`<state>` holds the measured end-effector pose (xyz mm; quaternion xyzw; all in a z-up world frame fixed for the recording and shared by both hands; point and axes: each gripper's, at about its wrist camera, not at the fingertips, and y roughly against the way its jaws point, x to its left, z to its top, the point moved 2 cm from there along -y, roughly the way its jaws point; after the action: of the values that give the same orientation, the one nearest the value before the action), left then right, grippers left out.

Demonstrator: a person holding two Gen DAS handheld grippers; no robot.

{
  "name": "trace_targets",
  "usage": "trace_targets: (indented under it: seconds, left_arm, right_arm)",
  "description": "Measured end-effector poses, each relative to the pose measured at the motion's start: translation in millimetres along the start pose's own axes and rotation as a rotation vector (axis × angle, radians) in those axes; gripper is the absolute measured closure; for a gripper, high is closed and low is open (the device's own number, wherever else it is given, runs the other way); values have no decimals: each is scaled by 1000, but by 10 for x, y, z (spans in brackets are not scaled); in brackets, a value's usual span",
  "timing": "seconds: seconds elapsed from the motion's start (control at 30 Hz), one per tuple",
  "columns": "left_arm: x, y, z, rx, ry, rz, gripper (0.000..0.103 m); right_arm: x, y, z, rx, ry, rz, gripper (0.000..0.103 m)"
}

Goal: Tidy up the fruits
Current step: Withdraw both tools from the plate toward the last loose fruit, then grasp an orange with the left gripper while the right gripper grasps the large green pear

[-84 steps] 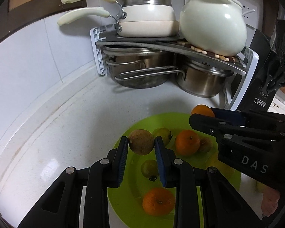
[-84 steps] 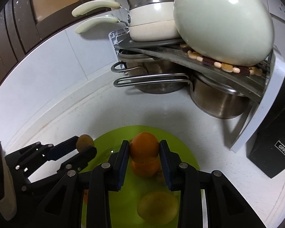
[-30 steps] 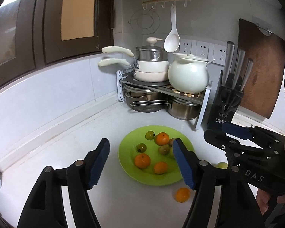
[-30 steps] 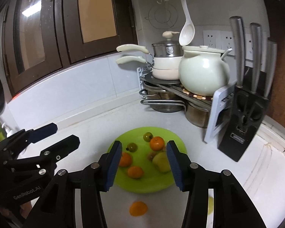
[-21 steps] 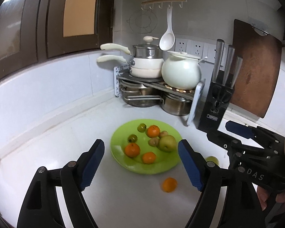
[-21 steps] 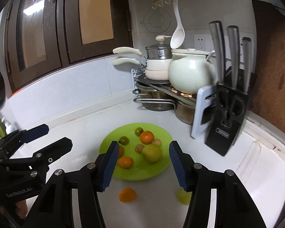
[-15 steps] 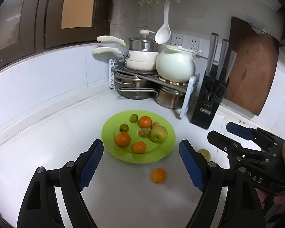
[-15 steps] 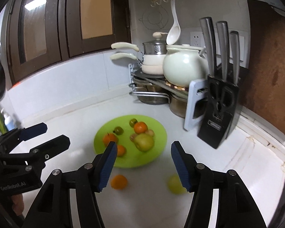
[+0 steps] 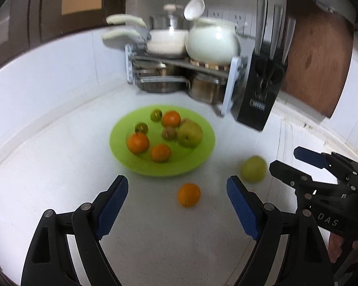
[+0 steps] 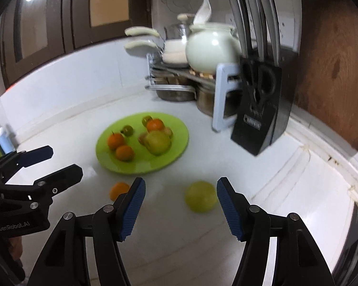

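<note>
A green plate on the white counter holds several oranges, small green fruits and a big yellow-green apple. Two fruits lie loose on the counter in front of it: an orange and a green apple. My left gripper hangs over the loose orange, its jaws opening wide and empty. My right gripper is low behind the green apple, jaws opening, pads clear of the fruit. Each gripper shows at the edge of the other's view.
A pot rack with pans and a white kettle stands in the back corner. A black knife block and a wooden cutting board stand to the right. A hand holds the right gripper.
Both grippers have sunk toward the counter and come closer to the two loose fruits. Their jaws have spread wider. The plate sits higher in both views.
</note>
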<state>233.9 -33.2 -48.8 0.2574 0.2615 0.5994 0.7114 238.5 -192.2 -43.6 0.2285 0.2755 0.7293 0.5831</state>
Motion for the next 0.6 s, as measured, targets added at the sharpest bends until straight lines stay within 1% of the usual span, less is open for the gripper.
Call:
trace_targets:
  seconds: [0.23,0.4,0.57,0.6]
  left_arm:
    - [-71,-354,-147,99,-10,4,19]
    - [-104,-576,-227,153,-29,21,24]
    - [-109,-738,-242,190,-21,11,34]
    - [-108,-769,-235,194,-19,8,34]
  right_arm:
    - [-184,-284,-182,93,-38,0,40]
    - [-275,-481,-274,137,-55,-6,40]
    - [-315,-638,-307,164,-60,1,40]
    - [-317,-657,-305,165,-59,5,40]
